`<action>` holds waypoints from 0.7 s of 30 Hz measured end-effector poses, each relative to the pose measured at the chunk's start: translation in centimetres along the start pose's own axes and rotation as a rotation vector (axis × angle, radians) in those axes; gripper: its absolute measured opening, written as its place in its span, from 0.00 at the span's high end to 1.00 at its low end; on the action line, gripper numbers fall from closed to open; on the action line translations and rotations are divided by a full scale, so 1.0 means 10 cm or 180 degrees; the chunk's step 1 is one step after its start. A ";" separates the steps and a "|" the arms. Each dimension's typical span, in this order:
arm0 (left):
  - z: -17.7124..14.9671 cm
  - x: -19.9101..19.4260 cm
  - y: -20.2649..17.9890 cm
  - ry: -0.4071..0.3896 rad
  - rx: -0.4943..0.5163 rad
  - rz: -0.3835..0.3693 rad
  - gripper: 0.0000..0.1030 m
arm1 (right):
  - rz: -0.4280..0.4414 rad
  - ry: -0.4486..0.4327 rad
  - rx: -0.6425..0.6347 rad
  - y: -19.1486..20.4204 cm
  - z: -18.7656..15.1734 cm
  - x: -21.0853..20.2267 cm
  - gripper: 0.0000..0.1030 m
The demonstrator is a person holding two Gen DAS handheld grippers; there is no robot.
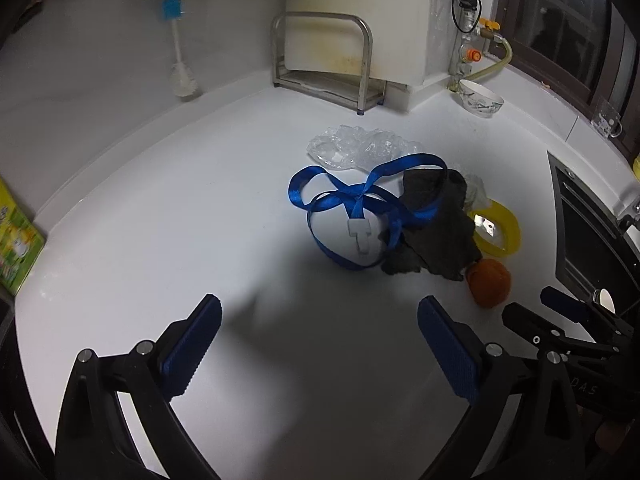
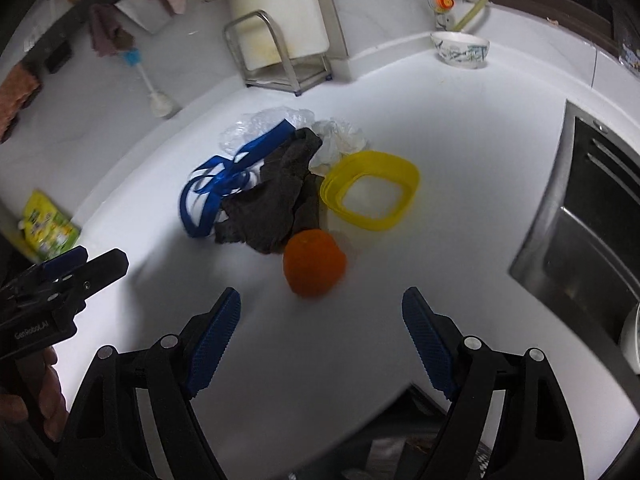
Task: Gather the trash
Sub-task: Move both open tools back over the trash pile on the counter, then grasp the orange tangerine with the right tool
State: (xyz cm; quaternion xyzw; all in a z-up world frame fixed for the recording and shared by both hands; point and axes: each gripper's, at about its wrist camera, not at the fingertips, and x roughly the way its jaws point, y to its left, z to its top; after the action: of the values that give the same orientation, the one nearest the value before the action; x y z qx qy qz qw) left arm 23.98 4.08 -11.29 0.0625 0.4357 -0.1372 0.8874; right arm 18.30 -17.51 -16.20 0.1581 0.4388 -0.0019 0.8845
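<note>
**Trash untouched, both grippers empty**

Nothing appears collected. The left gripper (image 1: 320, 344) and right gripper (image 2: 320, 340) hover spread wide, holding nothing. On the white counter (image 1: 200, 220) lie 5 items clustered together: blue ribbon (image 1: 340, 196), dark cloth (image 2: 272, 204), clear plastic wrap (image 1: 360, 146), yellow ring (image 2: 370, 190), orange peel (image 2: 314, 262). The peel lies nearest the right gripper, unobstructed. A bowl (image 2: 460, 49) stands well apart; no bin is visible.

Dark cloth (image 1: 432, 224) over part of the yellow ring (image 1: 496, 228); green packet (image 1: 16, 240) cut off at frame edge.
</note>
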 end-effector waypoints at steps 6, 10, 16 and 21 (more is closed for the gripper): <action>0.15 0.27 0.13 0.0073 0.0044 -0.0166 0.06 | -0.0153 -0.0028 0.0097 0.05 0.04 0.20 0.23; 0.22 0.35 0.17 0.0080 0.0056 -0.0243 0.06 | -0.0238 -0.0036 0.0088 0.07 0.04 0.26 0.24; 0.26 0.42 0.19 0.0076 0.0062 -0.0297 0.06 | -0.0323 -0.0081 0.0025 0.12 0.07 0.30 0.33; 0.27 0.46 0.21 0.0093 0.0061 -0.0319 0.06 | -0.0360 -0.0052 -0.0086 0.18 0.10 0.33 0.57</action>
State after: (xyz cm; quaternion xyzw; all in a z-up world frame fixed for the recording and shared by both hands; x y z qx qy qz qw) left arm 29.32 4.61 -13.35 0.0511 0.4499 -0.1847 0.8723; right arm 21.34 -15.68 -17.69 0.1210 0.4398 -0.0472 0.8886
